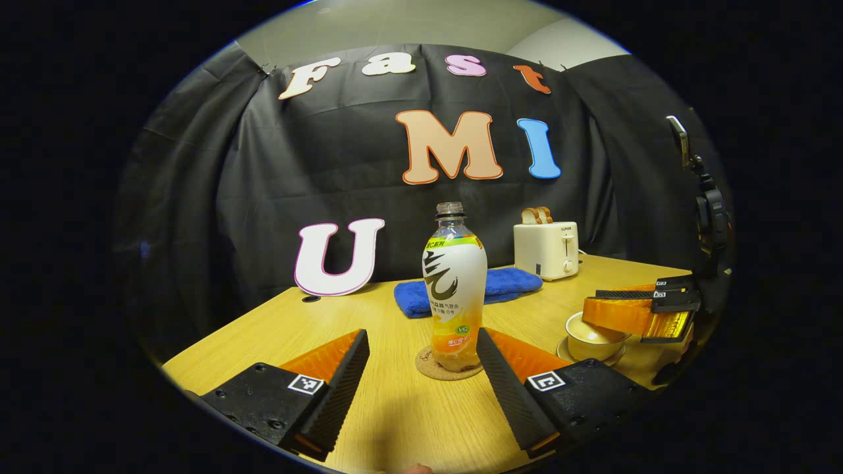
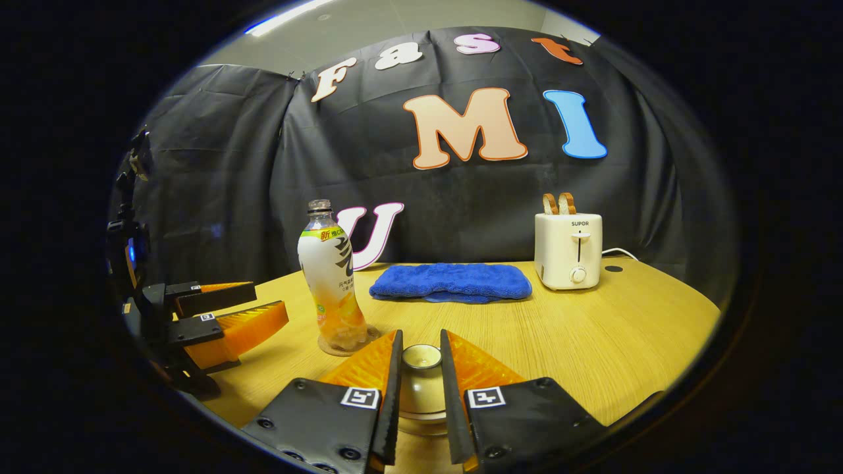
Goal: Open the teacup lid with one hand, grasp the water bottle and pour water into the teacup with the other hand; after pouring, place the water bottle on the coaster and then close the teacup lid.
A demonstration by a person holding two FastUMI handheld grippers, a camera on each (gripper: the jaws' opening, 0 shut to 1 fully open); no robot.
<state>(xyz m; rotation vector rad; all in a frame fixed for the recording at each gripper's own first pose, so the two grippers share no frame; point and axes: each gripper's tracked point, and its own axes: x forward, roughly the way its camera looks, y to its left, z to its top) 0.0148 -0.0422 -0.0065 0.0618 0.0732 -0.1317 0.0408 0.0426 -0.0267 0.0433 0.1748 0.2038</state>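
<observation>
bottle [image 1: 454, 289]: uncapped, upright on coaster [image 1: 431, 370]
left gripper [image 1: 421, 375]: fingers spread wide, bottle between, not touching
right gripper [image 2: 420, 378]: pinching the lid [image 2: 421, 356] on the cup [image 2: 419, 401]
behind: towel [image 2: 451, 282], toaster [image 2: 568, 249]

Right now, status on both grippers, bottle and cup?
Left gripper open, fingers either side of the labelled plastic water bottle on its round cork coaster. Right gripper around the cream teacup lid; contact unclear. Nothing in the way.

My left gripper view looks low across the table [image 1: 395, 408], close on the bottle [image 1: 454, 289]. My right gripper view sits rightward, close over the teacup [image 2: 421, 359]. Both face the toaster [image 2: 568, 250] and blue towel [image 2: 451, 282].
</observation>
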